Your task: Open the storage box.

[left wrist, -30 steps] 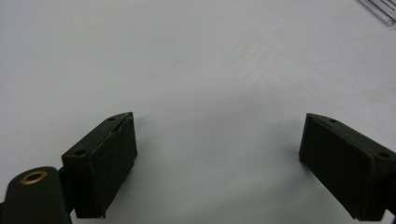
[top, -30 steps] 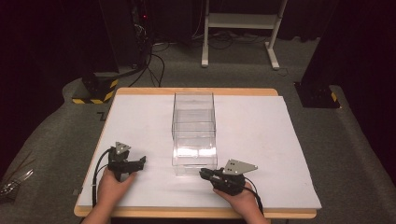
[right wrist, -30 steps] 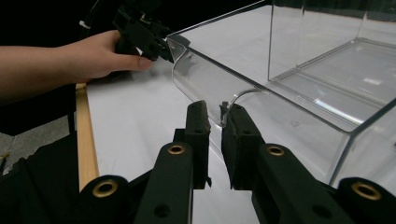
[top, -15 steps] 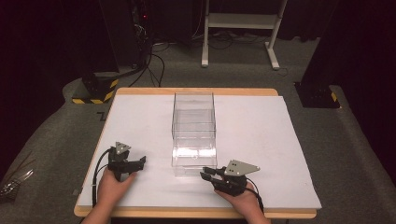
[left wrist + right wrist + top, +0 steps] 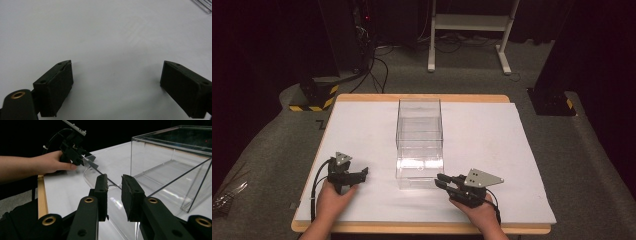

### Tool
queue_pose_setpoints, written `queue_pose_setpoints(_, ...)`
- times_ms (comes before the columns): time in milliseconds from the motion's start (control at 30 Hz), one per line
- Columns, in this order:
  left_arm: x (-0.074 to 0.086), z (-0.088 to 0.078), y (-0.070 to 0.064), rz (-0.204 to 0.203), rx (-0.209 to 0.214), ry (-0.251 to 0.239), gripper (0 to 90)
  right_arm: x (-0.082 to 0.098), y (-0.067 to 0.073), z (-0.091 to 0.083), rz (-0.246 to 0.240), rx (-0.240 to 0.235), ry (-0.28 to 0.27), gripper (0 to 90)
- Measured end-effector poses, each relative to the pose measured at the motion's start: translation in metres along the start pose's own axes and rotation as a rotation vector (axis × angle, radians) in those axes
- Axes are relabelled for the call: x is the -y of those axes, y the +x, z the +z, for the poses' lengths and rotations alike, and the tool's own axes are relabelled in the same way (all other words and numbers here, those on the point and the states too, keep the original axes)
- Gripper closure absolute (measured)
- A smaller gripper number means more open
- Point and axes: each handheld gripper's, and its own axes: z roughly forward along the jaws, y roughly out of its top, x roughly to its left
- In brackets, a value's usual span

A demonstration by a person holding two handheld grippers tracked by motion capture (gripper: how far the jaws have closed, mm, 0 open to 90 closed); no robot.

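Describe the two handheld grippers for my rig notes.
Both are black. The left gripper and right gripper each carry a grey three-cornered plate and trail a black cable. The jaws are blocky, with brass-coloured eyelets at the joints. The forearms are bare, with no sleeves in view.

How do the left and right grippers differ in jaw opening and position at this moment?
The left gripper has jaws wide apart over bare white paper; the right gripper has jaws nearly together, a narrow gap showing. The left sits apart from the clear box; the right points at its front. Both stay low.

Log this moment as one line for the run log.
left gripper: open, empty | right gripper: jaws narrow, just opened slightly, at clear box front flap | nothing held
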Motion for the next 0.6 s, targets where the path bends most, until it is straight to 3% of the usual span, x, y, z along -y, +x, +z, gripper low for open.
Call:
queue_pose_setpoints(300,0.0,0.0,0.0,-0.001,0.0,0.0,11.6,-0.003,-0.005,-0.008,0.011,0.046,-0.042,72.1)
queue_pose_setpoints(600,0.0,0.0,0.0,-0.001,0.001,0.0,11.5,-0.003,-0.022,-0.025,0.028,0.192,-0.076,67.0)
